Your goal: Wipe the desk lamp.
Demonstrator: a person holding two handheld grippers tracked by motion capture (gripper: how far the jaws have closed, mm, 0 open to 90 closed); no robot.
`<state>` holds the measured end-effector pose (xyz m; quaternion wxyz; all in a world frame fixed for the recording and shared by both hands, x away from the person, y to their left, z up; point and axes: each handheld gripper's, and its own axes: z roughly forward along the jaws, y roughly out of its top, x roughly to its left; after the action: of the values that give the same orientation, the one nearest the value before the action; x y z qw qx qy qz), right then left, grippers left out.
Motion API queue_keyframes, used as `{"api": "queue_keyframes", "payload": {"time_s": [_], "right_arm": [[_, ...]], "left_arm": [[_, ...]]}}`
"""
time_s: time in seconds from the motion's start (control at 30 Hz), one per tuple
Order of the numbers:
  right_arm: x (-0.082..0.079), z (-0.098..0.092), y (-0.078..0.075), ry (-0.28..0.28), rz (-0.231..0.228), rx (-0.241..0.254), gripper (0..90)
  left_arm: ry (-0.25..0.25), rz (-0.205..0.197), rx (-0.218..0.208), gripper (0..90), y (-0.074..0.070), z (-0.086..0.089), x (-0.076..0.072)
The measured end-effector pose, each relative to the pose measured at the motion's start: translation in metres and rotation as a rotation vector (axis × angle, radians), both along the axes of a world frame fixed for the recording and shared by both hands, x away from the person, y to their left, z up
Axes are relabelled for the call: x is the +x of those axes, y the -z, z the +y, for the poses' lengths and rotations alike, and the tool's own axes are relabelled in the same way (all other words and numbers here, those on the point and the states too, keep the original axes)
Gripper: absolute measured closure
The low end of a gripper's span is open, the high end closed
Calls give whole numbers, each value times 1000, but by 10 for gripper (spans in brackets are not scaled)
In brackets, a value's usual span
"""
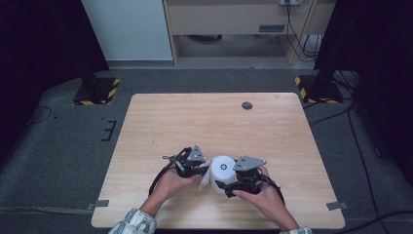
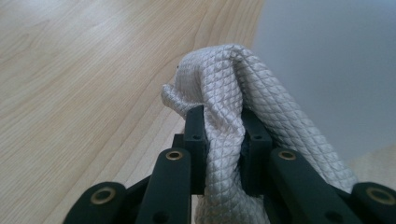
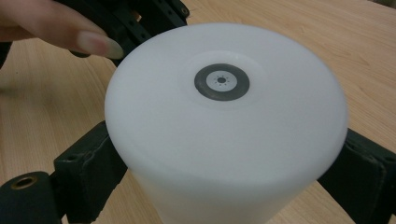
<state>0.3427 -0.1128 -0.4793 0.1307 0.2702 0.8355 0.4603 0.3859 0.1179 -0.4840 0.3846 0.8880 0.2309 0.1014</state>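
While the right gripper (image 1: 225, 186) jaws clasp the white cylinder (image 1: 222, 171), the left gripper (image 1: 204, 171) jaws pinch a cloth (image 2: 233, 107) at its nine o'clock side; wiping looks underway.

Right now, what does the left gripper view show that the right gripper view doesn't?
The left gripper view shows the left tongs shut on a strip of quilted white paper towel. The right gripper view shows the flat top of the white paper towel roll with its dark ringed core, the right tongs clamped around the roll's sides, and a fingertip at the upper left. Both share the light wooden table and the white roll itself, a blurred mass in the left gripper view.
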Motion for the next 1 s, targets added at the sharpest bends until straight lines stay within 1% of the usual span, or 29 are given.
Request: {"api": "queue_keyframes", "payload": {"time_s": [0.03,0.13,0.2,0.27,0.3,0.37,0.5,0.57,0.6,0.67,0.73,0.83,0.9,0.93,1.0], "right_arm": [[0,0,0,0,0,0,89],[0,0,0,0,0,0,89],[0,0,0,1,1,0,89],[0,0,0,2,2,1,89],[0,0,0,4,2,1,89],[0,0,0,3,2,1,89],[0,0,0,1,-1,0,89],[0,0,0,2,0,0,89],[0,0,0,2,0,-1,89],[0,0,0,2,0,-1,89],[0,0,0,2,-1,-1,89],[0,0,0,3,0,-2,89],[0,0,0,5,2,-3,90],[0,0,-1,6,2,-4,90],[0,0,-1,7,4,-7,89]], "left_arm": [[-6,-2,-22,759,-4,2,-1],[-20,-26,-83,759,-18,5,-2],[-28,-40,-102,759,-22,3,1],[-36,-35,-103,759,-18,-1,5],[-36,-29,-95,759,-15,-2,6],[-35,-10,-66,759,-5,-6,9],[-22,14,-1,759,8,-7,8],[-17,22,21,759,12,-6,6],[-11,20,32,759,12,-5,4],[4,20,41,759,10,0,-3],[5,16,20,758,6,4,-8],[-8,-6,-38,758,-5,7,-12],[-18,-26,-58,758,-11,6,-10],[-27,-29,-73,758,-13,5,-8],[-39,-20,-94,758,-12,3,-3]]}}
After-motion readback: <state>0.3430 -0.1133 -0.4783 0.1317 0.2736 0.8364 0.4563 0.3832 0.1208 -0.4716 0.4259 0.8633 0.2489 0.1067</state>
